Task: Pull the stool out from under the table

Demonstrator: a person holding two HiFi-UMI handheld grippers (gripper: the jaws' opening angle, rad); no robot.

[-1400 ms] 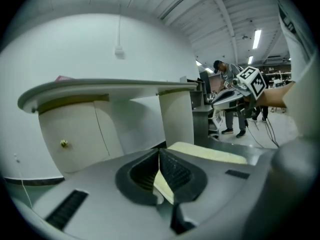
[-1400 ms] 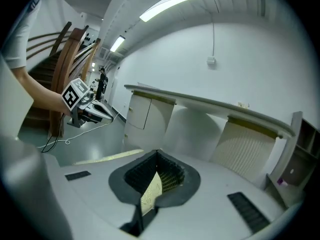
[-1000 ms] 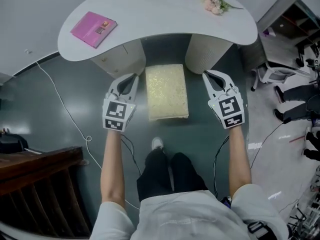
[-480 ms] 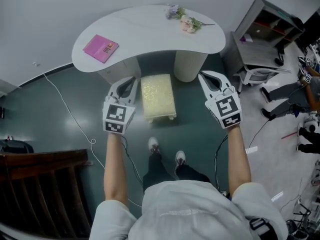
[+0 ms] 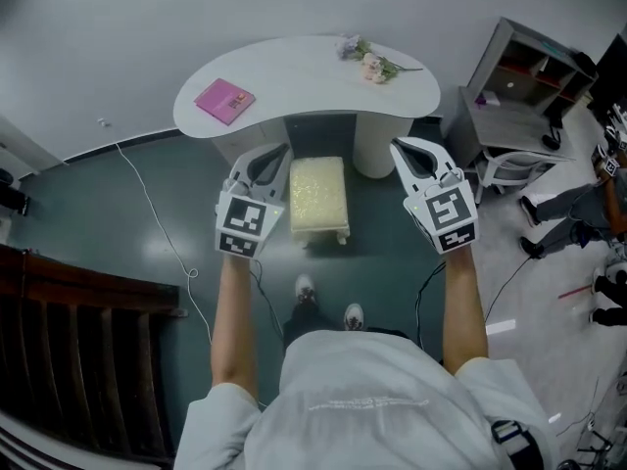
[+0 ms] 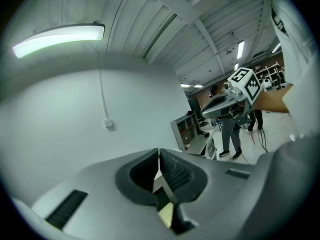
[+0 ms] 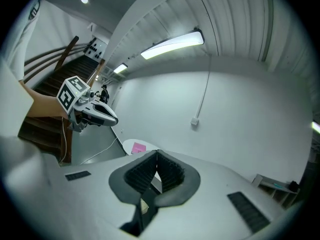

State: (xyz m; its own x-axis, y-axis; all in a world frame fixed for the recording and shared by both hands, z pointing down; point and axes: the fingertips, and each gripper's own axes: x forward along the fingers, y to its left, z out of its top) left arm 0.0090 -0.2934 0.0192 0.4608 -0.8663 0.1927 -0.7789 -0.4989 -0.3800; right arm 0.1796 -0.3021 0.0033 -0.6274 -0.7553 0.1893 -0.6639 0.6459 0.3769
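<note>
Left gripper [image 5: 277, 151] and right gripper [image 5: 404, 150], both clenched empty, flank the pale-yellow cushioned stool [image 5: 318, 199] (seemingly clear of the white curved table [image 5: 304, 76]); lowered shut, they'd only bump it.

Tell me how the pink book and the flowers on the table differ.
The book is a flat, solid pink rectangle; the flowers are a loose, uneven bunch in pale pink and purple with green stems. The book lies toward the left end of the table; the flowers lie toward its right end, nearer the wall. Both rest on the white top, well apart.
</note>
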